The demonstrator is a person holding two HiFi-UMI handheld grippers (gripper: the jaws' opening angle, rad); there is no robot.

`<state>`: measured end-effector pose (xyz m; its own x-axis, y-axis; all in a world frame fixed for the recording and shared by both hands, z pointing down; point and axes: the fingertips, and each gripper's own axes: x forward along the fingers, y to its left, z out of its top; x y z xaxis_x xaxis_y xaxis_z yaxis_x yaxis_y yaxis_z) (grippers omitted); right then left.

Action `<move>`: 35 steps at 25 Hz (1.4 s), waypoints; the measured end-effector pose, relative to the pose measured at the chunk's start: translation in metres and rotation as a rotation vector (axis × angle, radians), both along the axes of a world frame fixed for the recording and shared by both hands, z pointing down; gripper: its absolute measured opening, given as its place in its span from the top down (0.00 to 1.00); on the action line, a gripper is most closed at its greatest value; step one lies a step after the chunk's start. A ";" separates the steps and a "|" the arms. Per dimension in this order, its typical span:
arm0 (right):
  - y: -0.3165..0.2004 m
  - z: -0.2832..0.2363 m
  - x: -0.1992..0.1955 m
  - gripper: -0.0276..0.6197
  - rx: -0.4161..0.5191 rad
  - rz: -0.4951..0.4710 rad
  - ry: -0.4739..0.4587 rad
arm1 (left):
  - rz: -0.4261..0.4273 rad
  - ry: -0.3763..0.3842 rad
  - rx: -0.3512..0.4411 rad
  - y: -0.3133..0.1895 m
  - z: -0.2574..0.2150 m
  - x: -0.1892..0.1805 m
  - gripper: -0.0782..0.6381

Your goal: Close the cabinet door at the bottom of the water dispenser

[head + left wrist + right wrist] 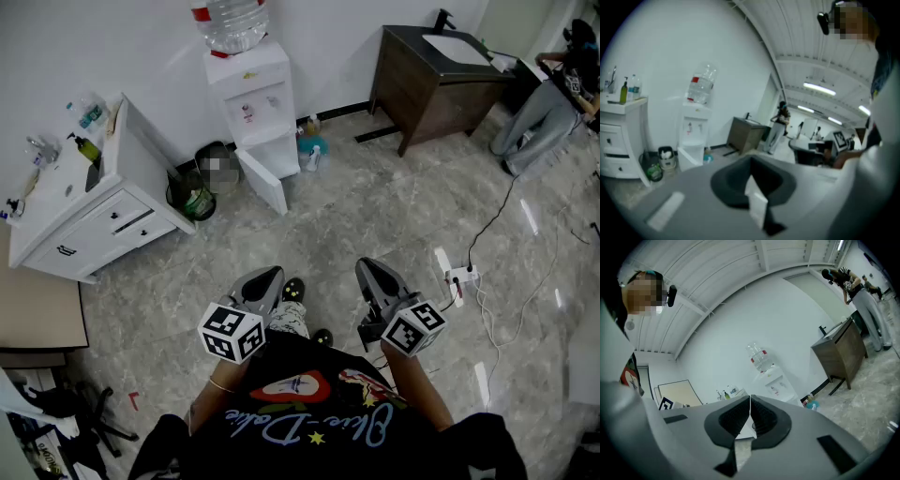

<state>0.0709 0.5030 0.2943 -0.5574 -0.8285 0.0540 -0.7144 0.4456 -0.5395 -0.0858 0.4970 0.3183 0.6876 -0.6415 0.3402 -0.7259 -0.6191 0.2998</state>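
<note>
In the lower centre of the head view a black T-shirt [323,427] is worn, printed with pale blue cursive lettering, a yellow star and a red-and-white emblem; a thin bracelet [220,385] is seen at the lower left; light patterned trousers [291,322] and dark shoes [294,288] are worn; the left gripper [270,276] and right gripper [368,267] are shelled in grey with black ribbed pads [765,417], each fitted with a white cube [232,332] of black square markers; a black camera [671,295] is worn on the head.

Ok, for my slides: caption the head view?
Left tongs and right tongs, both shut, face the water dispenser, its bottom cabinet door open.
</note>
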 end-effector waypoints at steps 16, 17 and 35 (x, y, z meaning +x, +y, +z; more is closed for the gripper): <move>-0.279 0.016 -0.047 0.93 -0.033 -0.089 0.082 | 0.074 0.060 0.033 -0.286 0.027 0.010 0.90; -0.306 0.017 -0.050 0.93 -0.047 -0.082 0.081 | 0.084 0.047 0.037 -0.311 0.024 0.009 0.90; -0.554 0.204 -0.093 0.93 -0.333 -0.197 0.189 | -0.103 -0.222 -0.168 -0.541 0.225 -0.057 0.90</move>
